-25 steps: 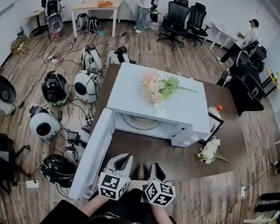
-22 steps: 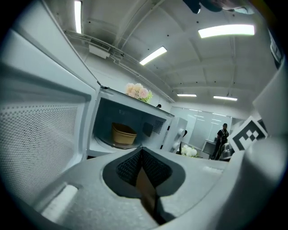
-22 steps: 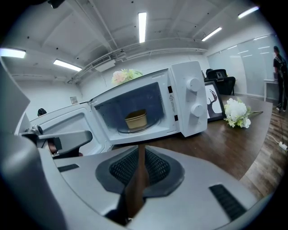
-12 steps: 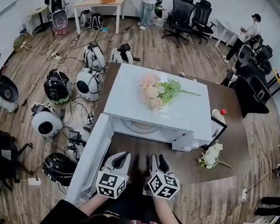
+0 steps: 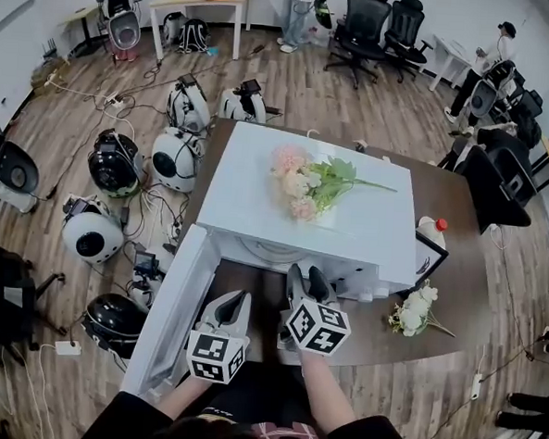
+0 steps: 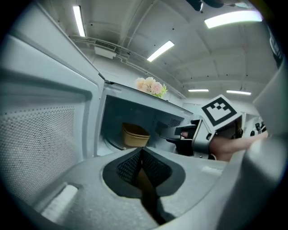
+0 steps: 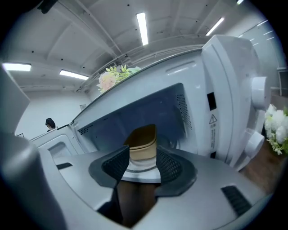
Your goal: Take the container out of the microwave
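Container: tan, upright inside open microwave | right gripper: nearer, jaws just opening wide, container straight ahead in line between them, not gripped | left gripper: jaws together, empty, farther back

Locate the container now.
The container sits on the turntable inside the open microwave, centred in the right gripper view; the head view hides it.

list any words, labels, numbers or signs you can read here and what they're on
No readable words or numbers anywhere.
Warning triangle sign: on the microwave front, right of the cavity opening; the print beneath it is too small to read.
Black-and-white square markers: on the left gripper cube and the right gripper cube; patterns, not letters.
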`<state>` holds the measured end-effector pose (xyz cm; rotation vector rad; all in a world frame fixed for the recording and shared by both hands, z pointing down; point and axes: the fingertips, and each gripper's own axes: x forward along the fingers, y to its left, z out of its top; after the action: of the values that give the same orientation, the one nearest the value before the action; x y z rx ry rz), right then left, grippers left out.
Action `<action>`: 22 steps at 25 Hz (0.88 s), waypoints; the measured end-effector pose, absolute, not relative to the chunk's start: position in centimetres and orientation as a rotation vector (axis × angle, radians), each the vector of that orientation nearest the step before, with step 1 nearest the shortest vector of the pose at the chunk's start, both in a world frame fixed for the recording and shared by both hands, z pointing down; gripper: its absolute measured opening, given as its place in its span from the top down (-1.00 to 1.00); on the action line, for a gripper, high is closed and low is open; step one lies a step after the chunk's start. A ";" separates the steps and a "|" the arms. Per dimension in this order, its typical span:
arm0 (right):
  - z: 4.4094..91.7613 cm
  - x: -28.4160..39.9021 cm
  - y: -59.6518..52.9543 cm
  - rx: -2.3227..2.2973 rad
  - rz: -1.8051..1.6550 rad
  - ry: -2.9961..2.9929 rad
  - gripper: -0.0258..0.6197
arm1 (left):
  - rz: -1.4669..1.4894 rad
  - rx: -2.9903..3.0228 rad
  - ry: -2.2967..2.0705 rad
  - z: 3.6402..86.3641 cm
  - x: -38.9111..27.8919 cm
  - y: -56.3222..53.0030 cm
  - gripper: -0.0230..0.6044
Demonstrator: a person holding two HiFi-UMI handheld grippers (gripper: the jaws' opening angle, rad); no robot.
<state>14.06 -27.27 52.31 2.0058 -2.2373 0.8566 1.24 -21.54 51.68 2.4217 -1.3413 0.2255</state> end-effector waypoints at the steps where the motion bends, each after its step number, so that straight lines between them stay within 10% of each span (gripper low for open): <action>1: 52.3 14.1 -27.9 2.009 0.853 -2.236 0.36 | 0.228 2.416 -1.348 51.7 1.1 -21.7 0.90; 22: 53.9 15.4 -36.6 2.123 0.732 -2.141 0.38 | 0.311 2.321 -1.442 53.5 -1.0 -24.1 0.90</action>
<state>15.45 -36.58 53.86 2.1225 -2.1411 0.7320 -1.04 -24.11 53.51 2.3207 -1.4416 0.3108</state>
